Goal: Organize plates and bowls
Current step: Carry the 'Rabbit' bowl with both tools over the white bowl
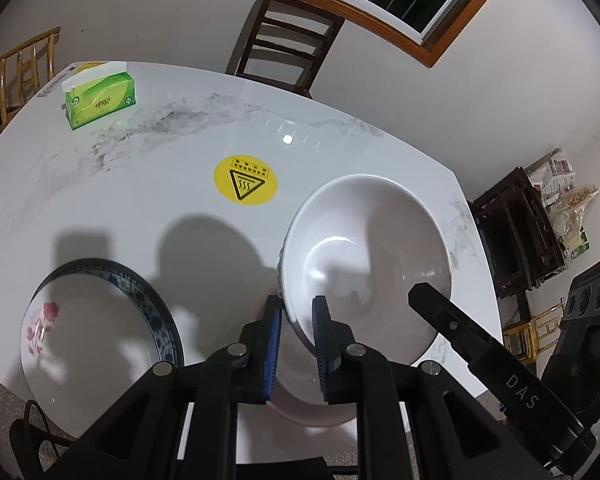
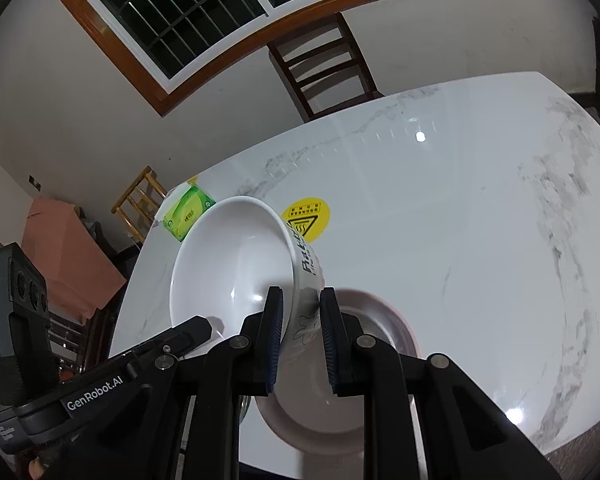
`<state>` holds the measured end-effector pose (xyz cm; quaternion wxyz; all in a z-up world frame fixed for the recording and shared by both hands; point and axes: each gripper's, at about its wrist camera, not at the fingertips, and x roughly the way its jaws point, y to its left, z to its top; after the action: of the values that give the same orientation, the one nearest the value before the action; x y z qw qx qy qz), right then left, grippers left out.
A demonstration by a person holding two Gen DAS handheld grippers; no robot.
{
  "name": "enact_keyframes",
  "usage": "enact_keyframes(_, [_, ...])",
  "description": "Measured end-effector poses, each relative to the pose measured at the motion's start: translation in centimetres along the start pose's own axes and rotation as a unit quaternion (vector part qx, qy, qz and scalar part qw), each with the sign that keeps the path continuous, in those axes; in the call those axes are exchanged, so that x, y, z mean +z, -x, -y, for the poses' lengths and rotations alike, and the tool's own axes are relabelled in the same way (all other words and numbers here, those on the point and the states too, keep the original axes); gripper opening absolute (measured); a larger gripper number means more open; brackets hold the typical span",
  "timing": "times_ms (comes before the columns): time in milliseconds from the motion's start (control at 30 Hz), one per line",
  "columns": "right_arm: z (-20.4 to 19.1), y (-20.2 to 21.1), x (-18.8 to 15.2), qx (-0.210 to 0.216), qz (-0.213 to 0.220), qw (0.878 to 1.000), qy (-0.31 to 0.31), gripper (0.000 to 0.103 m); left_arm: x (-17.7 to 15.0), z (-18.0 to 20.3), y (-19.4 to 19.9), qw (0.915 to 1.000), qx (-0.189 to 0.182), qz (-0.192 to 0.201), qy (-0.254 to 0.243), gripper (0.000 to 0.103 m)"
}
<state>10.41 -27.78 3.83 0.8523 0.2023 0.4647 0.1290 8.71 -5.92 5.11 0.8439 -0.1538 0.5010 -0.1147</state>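
Note:
A white bowl (image 1: pixel 364 260) with black lettering on its outside (image 2: pixel 236 264) hangs tilted over the marble table (image 1: pixel 140 200), held from both sides. My left gripper (image 1: pixel 297 300) is shut on its left rim. My right gripper (image 2: pixel 301 292) is shut on the opposite wall, and one of its fingers (image 1: pixel 432 300) shows inside the bowl in the left wrist view. A plate (image 1: pixel 92 340) with a blue patterned rim and a pink flower lies at the lower left. A second pale plate (image 2: pixel 380 320) lies on the table right under the bowl.
A green tissue box (image 1: pixel 100 100) stands at the table's far left, and a round yellow warning sticker (image 1: pixel 246 180) marks its middle. A dark wooden chair (image 1: pixel 288 40) stands behind the table under the window. Dark stacked stools (image 1: pixel 520 232) stand past the right edge.

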Motion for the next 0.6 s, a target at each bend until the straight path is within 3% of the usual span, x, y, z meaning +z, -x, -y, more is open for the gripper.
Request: enact_keyframes(600, [2.6,-0.1,-3.8,-0.018,-0.026,0.999,-0.032,0.019,-2.8,0.1,-1.8,0.9993,-0.009,-0.035,0.003,0.016])
